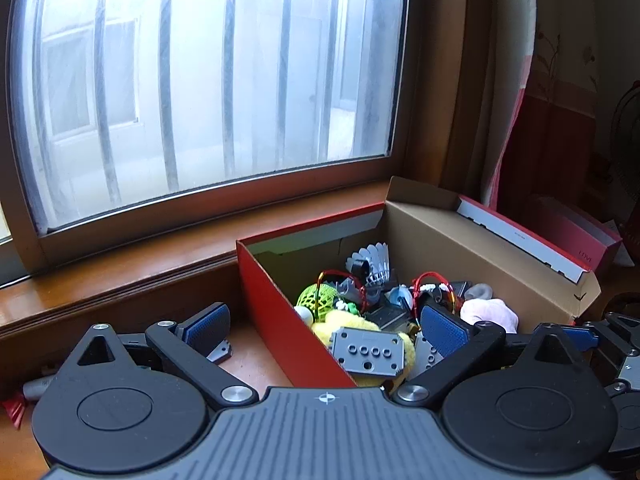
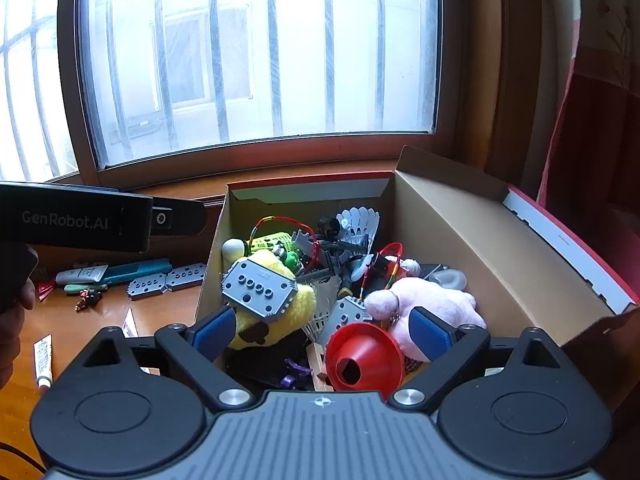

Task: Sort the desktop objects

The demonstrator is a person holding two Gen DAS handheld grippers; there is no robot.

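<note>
A red cardboard box (image 2: 460, 240) stands open on the wooden desk, full of small things: a yellow plush (image 2: 280, 320), a grey studded plate (image 2: 258, 288), a pink plush (image 2: 432, 300), a red funnel (image 2: 364, 356), a white shuttlecock (image 2: 358, 226). My right gripper (image 2: 320, 332) is open and empty above the box's near end. My left gripper (image 1: 324, 326) is open and empty, straddling the box's left wall (image 1: 280, 308). The same plate (image 1: 368, 350) and shuttlecock (image 1: 374, 262) show in the left wrist view.
Left of the box on the desk lie a teal pen case (image 2: 136, 270), a grey studded bar (image 2: 168, 280), a small toy figure (image 2: 88, 298) and a white tube (image 2: 43, 360). The window sill (image 1: 120, 264) runs behind. A red curtain (image 1: 560, 152) hangs right.
</note>
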